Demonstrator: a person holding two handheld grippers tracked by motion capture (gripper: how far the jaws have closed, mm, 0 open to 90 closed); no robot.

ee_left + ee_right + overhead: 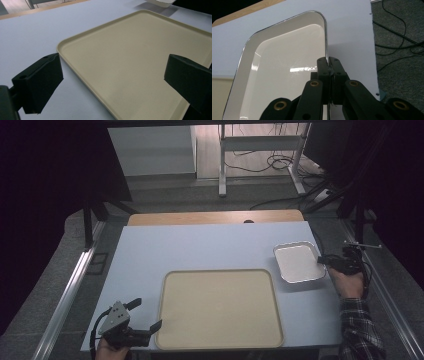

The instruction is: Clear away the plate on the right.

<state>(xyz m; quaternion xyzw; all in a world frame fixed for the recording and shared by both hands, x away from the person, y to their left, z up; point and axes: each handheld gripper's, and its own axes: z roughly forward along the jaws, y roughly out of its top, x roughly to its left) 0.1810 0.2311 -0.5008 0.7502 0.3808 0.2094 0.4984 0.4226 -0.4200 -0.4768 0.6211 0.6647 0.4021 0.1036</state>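
White dish (pixel 298 262) is pinched at its right rim by the right gripper (pixel 325 260), fingers clenched on it, at the counter's (pixel 200 245) right side just beside the tray (pixel 218 307). Left gripper (pixel 145 315) is released, idle at the tray's left edge. Tray holds nothing; transfer judged barely started.

Black two-jaw left gripper (pixel 142 315) with blocky matte jaws, a grey three-cornered plate (pixel 114 314) dotted with holes on top, and a dark cable at its near side. Black right gripper (pixel 321 260) with brass-ringed pivot screws on its linkage arms. Dark plaid sleeve (pixel 361 330) at near right.
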